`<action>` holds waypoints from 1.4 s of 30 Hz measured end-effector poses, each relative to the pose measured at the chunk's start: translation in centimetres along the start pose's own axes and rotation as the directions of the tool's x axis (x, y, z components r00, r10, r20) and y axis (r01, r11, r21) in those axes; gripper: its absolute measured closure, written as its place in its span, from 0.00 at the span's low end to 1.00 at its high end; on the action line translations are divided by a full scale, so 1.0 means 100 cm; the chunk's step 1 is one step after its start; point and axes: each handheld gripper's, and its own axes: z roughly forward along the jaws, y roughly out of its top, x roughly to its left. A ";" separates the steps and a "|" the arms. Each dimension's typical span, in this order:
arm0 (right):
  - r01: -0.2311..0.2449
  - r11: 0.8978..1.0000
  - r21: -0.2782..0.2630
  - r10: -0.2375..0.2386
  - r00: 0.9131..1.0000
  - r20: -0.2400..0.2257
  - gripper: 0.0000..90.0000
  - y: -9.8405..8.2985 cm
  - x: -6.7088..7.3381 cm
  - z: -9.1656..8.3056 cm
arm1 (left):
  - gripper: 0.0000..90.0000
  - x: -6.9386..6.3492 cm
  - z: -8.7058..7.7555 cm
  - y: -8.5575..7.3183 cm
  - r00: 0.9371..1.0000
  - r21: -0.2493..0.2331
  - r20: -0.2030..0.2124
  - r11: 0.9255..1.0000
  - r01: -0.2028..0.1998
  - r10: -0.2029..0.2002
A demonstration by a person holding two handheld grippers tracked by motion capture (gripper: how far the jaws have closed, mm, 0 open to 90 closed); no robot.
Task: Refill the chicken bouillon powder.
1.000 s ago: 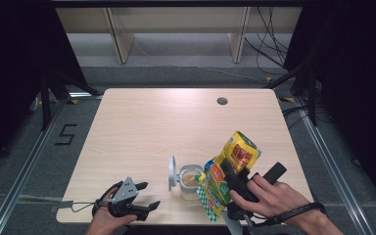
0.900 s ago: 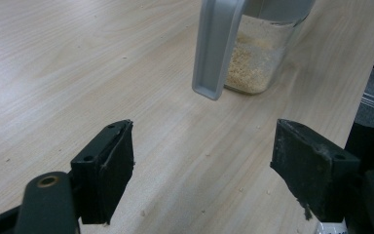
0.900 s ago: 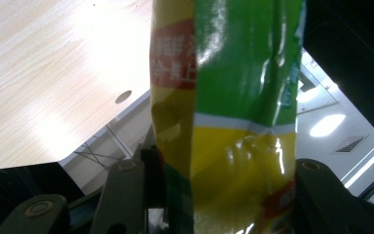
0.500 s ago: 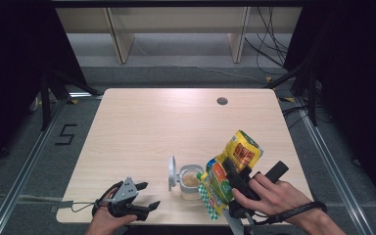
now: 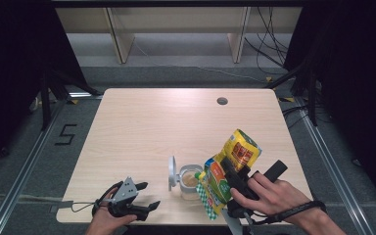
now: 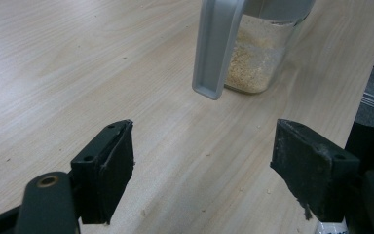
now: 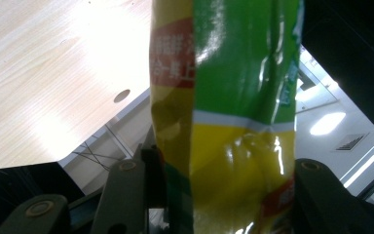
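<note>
A yellow and green food bag is tilted over a clear jar near the table's front edge, its checked end low by the jar's rim. My right gripper is shut on the bag, a hand around it. The jar holds pale crumbs, and its grey hinged lid stands open on the left side. My left gripper rests open at the front left, jaws wide apart with bare wood between them, pointing toward the jar.
The light wooden table has a round cable hole at its back right. Small crumbs lie on the wood near the jar. A shelf unit stands beyond the far edge, with cables on the floor at the right.
The bag has tipped slightly further toward the jar. The left gripper has stayed in place.
</note>
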 end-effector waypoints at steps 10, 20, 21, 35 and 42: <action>-0.011 1.000 0.001 0.011 1.000 -0.010 0.66 0.001 0.001 0.003 | 0.25 -0.001 0.001 -0.001 1.000 0.000 0.004 1.000 0.027 -0.027; -0.001 1.000 -0.005 0.001 1.000 -0.009 0.66 0.001 0.000 0.004 | 0.25 -0.001 0.001 -0.001 1.000 0.000 0.004 1.000 0.026 -0.026; 0.000 1.000 0.000 0.000 1.000 -0.015 0.66 0.001 0.001 0.004 | 0.25 -0.001 0.001 -0.001 1.000 -0.001 0.004 1.000 0.026 -0.026; -0.003 1.000 -0.008 0.003 1.000 -0.012 0.66 0.000 0.001 0.004 | 0.25 -0.001 0.000 -0.001 1.000 0.000 0.004 1.000 0.025 -0.025; -0.007 1.000 0.001 0.007 1.000 -0.013 0.66 0.000 0.002 0.003 | 0.25 0.000 0.000 0.000 1.000 -0.001 -0.001 1.000 0.009 -0.009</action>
